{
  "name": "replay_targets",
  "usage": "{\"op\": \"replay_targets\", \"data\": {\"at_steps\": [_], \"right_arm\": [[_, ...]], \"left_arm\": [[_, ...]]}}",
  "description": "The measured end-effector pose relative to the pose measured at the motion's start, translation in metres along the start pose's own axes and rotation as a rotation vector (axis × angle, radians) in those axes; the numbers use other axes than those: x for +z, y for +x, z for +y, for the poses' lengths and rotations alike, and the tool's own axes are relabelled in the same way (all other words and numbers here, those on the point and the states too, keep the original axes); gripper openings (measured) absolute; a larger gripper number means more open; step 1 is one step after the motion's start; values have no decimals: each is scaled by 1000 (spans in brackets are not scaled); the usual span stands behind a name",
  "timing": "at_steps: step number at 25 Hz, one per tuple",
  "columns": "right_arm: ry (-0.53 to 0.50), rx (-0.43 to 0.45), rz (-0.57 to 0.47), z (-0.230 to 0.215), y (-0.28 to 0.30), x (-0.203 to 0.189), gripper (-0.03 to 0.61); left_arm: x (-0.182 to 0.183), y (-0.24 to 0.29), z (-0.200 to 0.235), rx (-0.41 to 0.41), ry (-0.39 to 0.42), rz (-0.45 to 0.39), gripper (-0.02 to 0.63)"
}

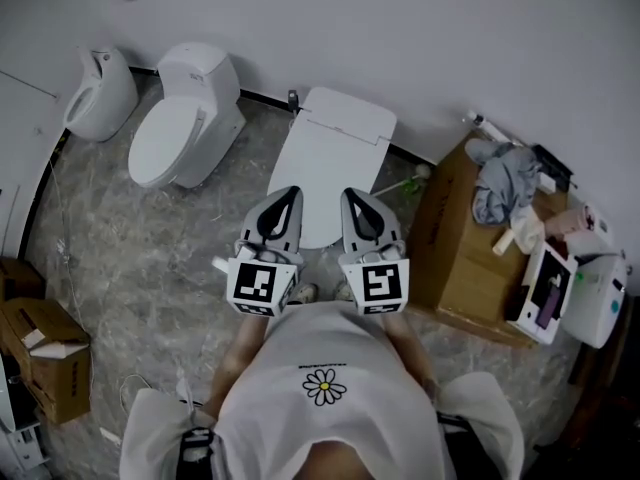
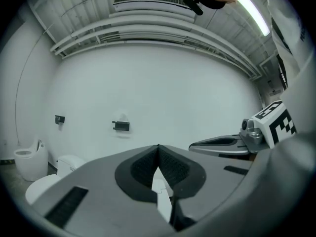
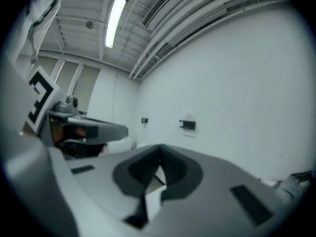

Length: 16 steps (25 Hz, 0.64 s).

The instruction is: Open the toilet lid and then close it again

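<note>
The white toilet stands against the wall in the head view, its lid lying flat and shut under the tank. Both grippers are held side by side over the lid's front end, pointing towards the wall. My left gripper is shut with nothing between its jaws; in its own view the tips meet in front of the bare wall. My right gripper is likewise shut and empty, with its tips together. Neither gripper touches the lid.
A second white toilet and a small urinal stand to the left. A big cardboard box with a cloth and white items on top sits to the right. A toilet brush lies between. Another carton sits far left.
</note>
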State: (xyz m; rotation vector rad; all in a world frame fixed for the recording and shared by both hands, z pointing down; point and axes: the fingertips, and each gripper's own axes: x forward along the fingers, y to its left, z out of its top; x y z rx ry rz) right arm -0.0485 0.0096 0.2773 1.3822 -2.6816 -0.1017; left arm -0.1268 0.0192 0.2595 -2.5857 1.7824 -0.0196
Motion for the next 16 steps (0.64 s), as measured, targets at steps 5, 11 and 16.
{"op": "replay_targets", "data": {"at_steps": [5,11,16], "right_arm": [[14,-1,4,0,-1,-1,31],[19,-3,-2,-1,0,0,29],[6,11,4,4,6,-2,31]], "left_arm": [[3,-3,7,22,12,0,20],[4,-1,10,25,15,-8,20],[-4,1,19,37,-10,7,19]]}}
